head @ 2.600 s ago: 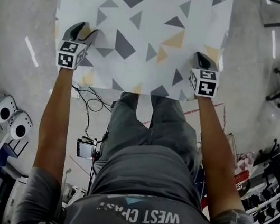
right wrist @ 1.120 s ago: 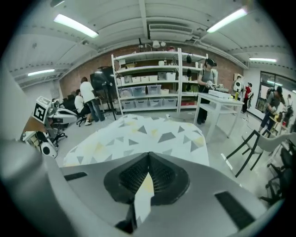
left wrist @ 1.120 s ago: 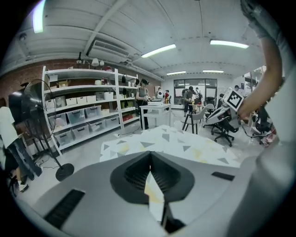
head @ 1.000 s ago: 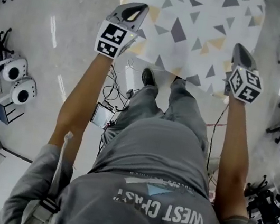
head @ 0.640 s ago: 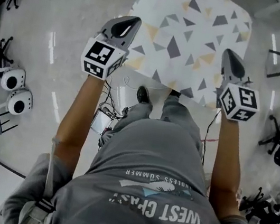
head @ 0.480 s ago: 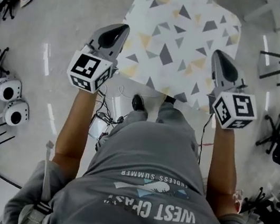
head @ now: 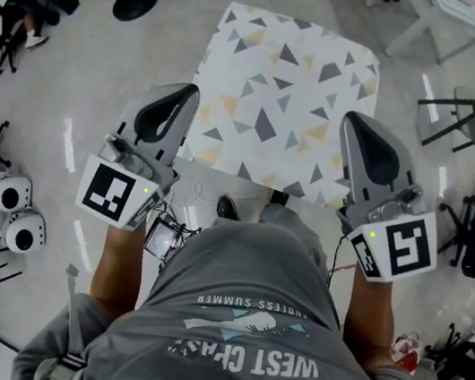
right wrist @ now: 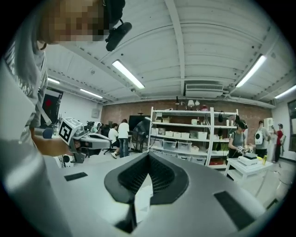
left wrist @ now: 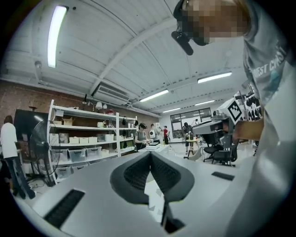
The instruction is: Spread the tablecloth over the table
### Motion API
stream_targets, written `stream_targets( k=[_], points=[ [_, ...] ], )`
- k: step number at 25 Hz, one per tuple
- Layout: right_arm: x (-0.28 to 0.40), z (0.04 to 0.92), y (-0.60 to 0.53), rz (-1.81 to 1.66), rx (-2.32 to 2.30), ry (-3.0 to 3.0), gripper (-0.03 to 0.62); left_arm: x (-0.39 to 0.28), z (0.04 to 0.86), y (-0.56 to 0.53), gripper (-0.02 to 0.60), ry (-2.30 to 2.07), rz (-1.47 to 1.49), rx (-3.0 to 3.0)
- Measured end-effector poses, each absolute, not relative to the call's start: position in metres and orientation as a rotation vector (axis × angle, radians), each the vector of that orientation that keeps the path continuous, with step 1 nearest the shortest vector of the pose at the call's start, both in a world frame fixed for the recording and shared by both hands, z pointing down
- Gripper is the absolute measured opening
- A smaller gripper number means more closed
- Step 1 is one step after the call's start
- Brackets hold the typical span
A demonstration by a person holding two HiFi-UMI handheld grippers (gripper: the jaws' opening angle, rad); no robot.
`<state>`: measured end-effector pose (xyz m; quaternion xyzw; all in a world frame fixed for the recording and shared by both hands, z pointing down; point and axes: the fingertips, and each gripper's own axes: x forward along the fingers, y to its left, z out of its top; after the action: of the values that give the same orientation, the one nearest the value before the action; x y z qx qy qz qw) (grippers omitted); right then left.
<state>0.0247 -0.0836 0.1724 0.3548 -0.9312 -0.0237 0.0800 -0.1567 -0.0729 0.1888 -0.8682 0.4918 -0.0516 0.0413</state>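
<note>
Risk: each grip is only a thin pinch at a near corner. A fast flick or uneven pull could slip the tablecloth [head: 282, 92] out on one side, and it'd land skewed. If one hand drops ahead of the other, the far edge may fold under.

Left gripper [head: 180, 94] & right gripper [head: 358, 124]: fingers [left wrist: 134, 175] fully closed, each clamping the cloth's near edge.

Cloth sits upper centre of head view, stretched between the grippers & running toward the top. White w/ grey & yellow triangles, smooth, no big wrinkles. What's under it is hidden.
</note>
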Motion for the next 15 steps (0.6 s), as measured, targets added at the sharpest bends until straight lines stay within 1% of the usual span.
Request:
stream_targets(
  k=[5,15],
  points=[
    [0.019,0.15,-0.07,-0.128,1.076,-2.812,0.008,-0.148,0.168,-0.053,-0.002,1.434,-0.155,-2.648],
    [0.015,0.142,-0.057,-0.151,1.121,-2.808,0.008,-0.154,0.167,-0.037,-0.002,1.413,-0.124,-2.641]
  ],
)
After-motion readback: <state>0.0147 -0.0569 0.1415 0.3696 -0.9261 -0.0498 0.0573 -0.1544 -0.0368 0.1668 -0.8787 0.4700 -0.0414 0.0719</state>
